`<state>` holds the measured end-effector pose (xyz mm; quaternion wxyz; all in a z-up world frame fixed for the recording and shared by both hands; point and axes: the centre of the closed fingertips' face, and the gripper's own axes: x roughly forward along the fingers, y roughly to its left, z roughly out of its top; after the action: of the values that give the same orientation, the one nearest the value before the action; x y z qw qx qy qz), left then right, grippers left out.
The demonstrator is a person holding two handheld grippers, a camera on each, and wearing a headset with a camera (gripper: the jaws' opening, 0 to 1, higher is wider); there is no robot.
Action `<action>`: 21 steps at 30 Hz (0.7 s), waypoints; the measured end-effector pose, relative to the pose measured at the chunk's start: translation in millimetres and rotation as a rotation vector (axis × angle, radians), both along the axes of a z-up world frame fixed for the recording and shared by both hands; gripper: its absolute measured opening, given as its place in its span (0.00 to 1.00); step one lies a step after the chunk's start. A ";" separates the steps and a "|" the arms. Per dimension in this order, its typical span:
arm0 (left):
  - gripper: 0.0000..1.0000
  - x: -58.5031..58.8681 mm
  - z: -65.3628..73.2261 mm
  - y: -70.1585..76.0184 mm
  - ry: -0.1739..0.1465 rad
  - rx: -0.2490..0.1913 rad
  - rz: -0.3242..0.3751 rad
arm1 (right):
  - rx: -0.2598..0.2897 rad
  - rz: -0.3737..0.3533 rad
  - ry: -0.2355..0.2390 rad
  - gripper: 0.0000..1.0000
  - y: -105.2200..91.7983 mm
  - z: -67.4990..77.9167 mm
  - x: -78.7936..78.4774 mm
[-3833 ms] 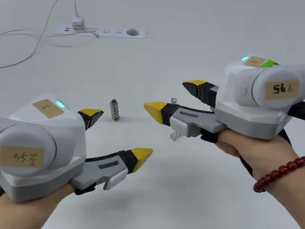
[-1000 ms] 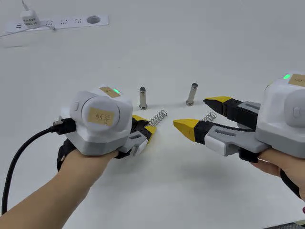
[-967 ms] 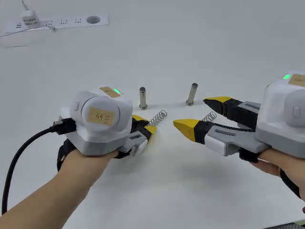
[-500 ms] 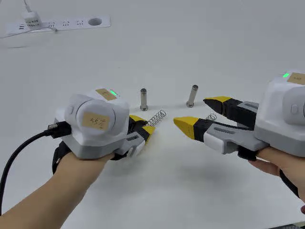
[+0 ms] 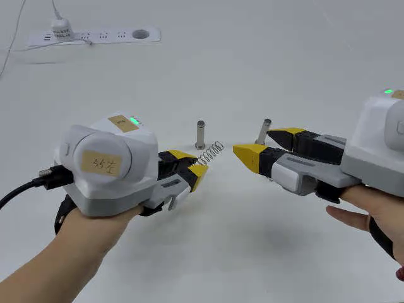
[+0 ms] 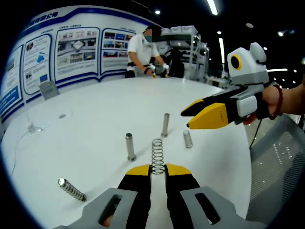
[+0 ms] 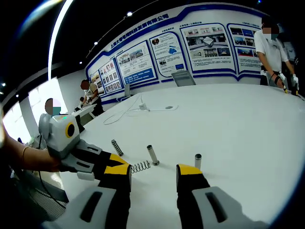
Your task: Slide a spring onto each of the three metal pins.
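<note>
Nearest us, the left hand-held gripper (image 5: 192, 163), open and empty seconds ago, is now clamped on the base of a spring (image 5: 210, 153). The spring's free end is near the nearer bare pin (image 5: 201, 134) but not yet over it. The right hand-held gripper (image 5: 252, 140) stands open, closer to the farther bare pin (image 5: 264, 130), with a loose spring (image 6: 188, 139) on the tabletop (image 5: 221, 240) beside it. The third pin (image 6: 71, 189) already wears its spring, so we judge two remain.
</note>
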<state>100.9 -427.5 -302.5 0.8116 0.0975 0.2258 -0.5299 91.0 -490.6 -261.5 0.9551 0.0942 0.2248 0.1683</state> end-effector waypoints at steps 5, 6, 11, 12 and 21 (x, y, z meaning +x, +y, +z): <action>0.10 -3.8 11.0 3.5 -0.035 -0.020 -0.007 | 0.062 -0.008 0.007 0.37 7.3 3.4 2.6; 0.10 -4.4 12.7 4.0 -0.039 -0.023 -0.008 | 0.075 -0.008 0.009 0.36 8.9 4.3 3.0; 0.10 -7.4 20.7 6.4 -0.058 -0.051 -0.011 | 0.143 0.000 0.015 0.33 18.8 9.9 5.6; 0.10 -8.4 24.0 6.1 -0.066 -0.069 -0.014 | 0.165 0.001 0.018 0.32 21.3 11.3 6.0; 0.10 -16.5 42.2 5.3 -0.082 -0.145 -0.033 | 0.251 0.004 0.050 0.30 32.5 13.6 6.0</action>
<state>84.4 -422.2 -260.3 0.8163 0.0636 0.1518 -0.5537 97.0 -458.1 -247.9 0.9295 0.2169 0.2260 0.1946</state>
